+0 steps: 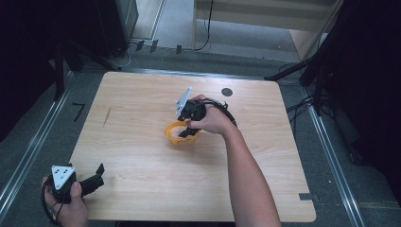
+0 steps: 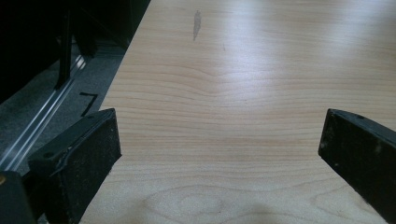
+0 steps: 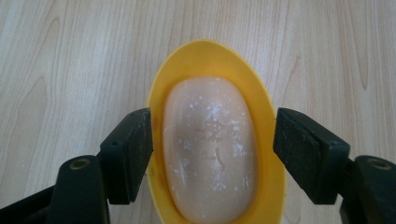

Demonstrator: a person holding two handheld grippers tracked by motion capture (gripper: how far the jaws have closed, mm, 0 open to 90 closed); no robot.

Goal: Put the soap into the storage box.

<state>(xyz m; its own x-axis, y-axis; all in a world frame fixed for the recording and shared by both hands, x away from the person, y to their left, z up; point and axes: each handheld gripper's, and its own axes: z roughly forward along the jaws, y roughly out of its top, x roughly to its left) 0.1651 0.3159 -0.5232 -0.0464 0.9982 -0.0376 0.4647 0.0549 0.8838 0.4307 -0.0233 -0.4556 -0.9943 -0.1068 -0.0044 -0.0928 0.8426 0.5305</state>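
Observation:
A yellow oval soap dish (image 3: 208,55) lies on the wooden table (image 1: 142,156) with a peach bar of soap (image 3: 210,149) in it, dusted with white specks. My right gripper (image 3: 215,140) is open and straddles the dish, one jaw on each long side. The left jaw sits right at the rim and the right jaw stands a little off it. In the high view the dish (image 1: 173,133) is near the table's middle, under the right gripper (image 1: 189,130). My left gripper (image 1: 97,177) is open over bare wood at the near left corner, its jaws (image 2: 222,135) wide apart.
A black round mark (image 1: 227,91) sits at the table's far side and a grey smudge (image 1: 107,117) at its left. Metal floor rails (image 1: 33,146) run along both sides. Dark stands and cables (image 1: 302,101) crowd the far right corner.

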